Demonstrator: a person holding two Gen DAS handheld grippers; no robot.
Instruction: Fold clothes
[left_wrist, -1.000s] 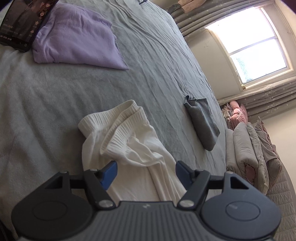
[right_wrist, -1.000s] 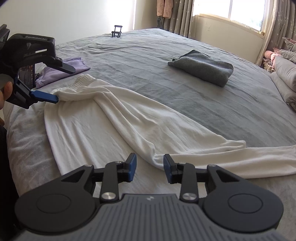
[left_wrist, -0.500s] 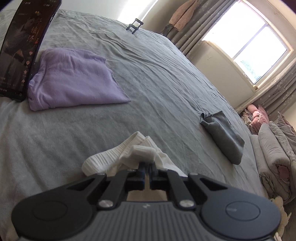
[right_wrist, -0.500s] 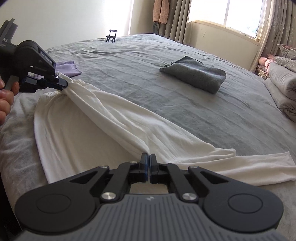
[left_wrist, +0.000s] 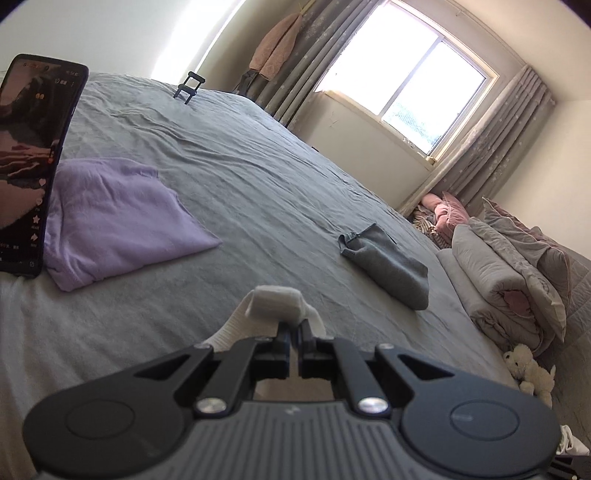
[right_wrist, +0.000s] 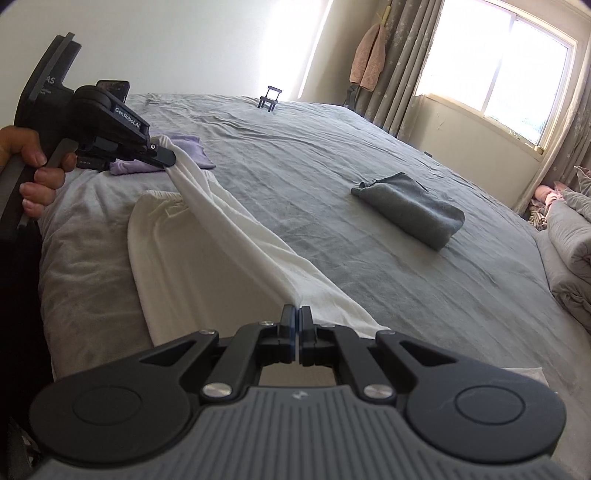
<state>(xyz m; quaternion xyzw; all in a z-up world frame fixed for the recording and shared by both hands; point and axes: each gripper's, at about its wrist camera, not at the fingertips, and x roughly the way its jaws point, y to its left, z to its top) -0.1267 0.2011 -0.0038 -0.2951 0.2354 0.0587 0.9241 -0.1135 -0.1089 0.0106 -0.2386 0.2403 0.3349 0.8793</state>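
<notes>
A white long garment (right_wrist: 221, 236) lies on the grey bed (right_wrist: 332, 147), one edge pulled taut between my two grippers. My left gripper (left_wrist: 295, 328) is shut on its ribbed white end (left_wrist: 273, 301), lifted off the bed; in the right wrist view that left gripper (right_wrist: 168, 158) sits at the upper left, held by a hand (right_wrist: 33, 162). My right gripper (right_wrist: 297, 314) is shut on the garment's edge further along, near the bed's front. The rest of the white garment sags onto the bed.
A folded purple garment (left_wrist: 110, 218) lies at the left by an upright phone (left_wrist: 29, 158). A folded grey garment (right_wrist: 413, 210) rests mid-bed. A small black stand (right_wrist: 270, 99) is at the far side. Rolled bedding (left_wrist: 509, 277) and a plush toy (left_wrist: 528, 369) lie to the right.
Both grippers went from open to shut on the white garment, then rose, lifting its edge off the bed into a taut line. The left gripper rolled toward level.
</notes>
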